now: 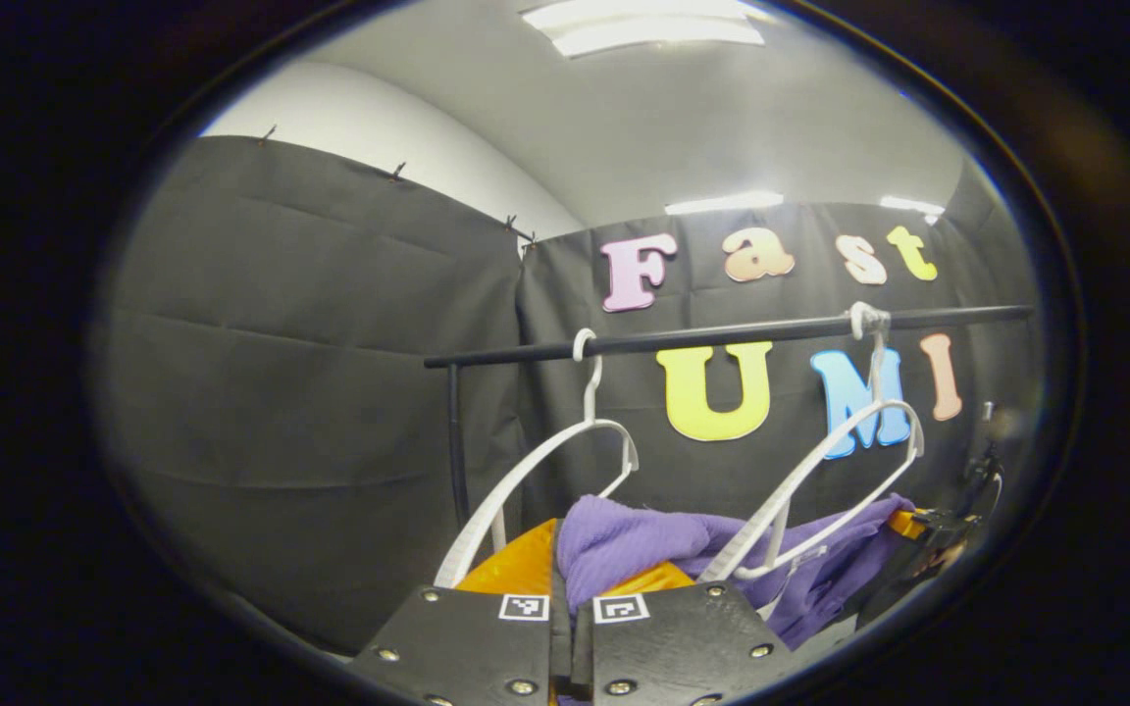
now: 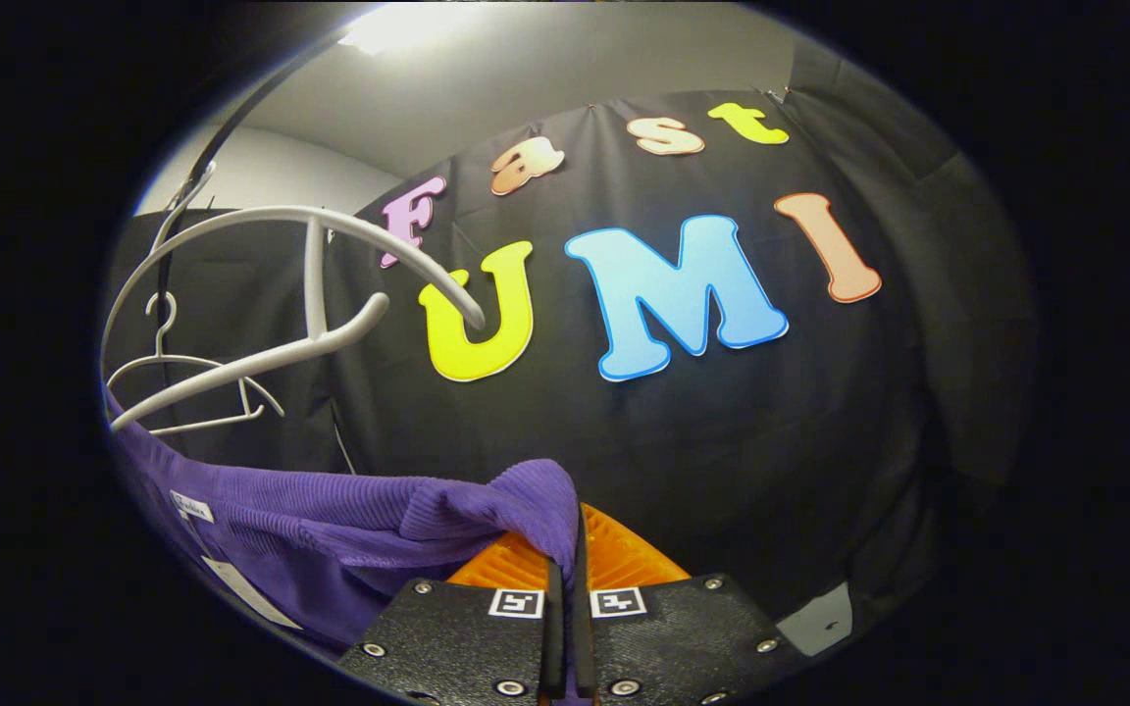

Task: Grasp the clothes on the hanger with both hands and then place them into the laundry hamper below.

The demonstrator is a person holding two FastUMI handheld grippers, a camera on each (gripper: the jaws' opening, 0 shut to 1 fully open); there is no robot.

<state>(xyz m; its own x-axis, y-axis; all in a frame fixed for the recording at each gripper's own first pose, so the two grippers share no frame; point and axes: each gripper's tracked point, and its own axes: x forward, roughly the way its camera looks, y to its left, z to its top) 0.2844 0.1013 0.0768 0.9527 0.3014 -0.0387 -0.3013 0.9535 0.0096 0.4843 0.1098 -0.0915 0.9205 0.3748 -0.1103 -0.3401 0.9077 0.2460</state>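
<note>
While both fingers pinch purple cloth, left hand-held gripper (image 1: 570, 613) sits nearly closed on purple garment (image 1: 643, 549), tilted upward toward rail (image 1: 722, 335). Right hand-held gripper (image 2: 565, 579) likewise clamped on garment's (image 2: 349, 520) other end, also angled up. Garment stretched roughly level between the two, long axis running side to side, below rail. Two white hangers (image 1: 536, 461) (image 1: 820, 471) hook on rail; nearer one crosses in front of garment. In left gripper view, right hand-held gripper (image 1: 928, 529) at garment's far end.
</note>
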